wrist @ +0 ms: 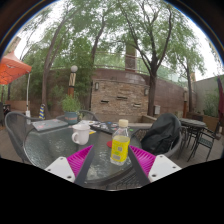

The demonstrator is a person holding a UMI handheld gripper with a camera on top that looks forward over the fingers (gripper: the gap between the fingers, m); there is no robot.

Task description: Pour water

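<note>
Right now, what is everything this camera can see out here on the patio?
Bottle: one, clear with yellow label and yellowish cap, upright on the table between the fingers.
Cup: one, white, on the table beyond the left finger.
Table: one, round glass top.
Chairs: several, dark metal, around the table.
Brick wall: one, tan, behind the table.
Trees: several, green, overhead.
Gripper: one, pink pads, open around the bottle.

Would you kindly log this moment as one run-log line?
task: pour water | tool: open, unladen | clear plastic bottle of yellow liquid: upright on round glass table, between fingers | white cup: beyond left finger
</note>
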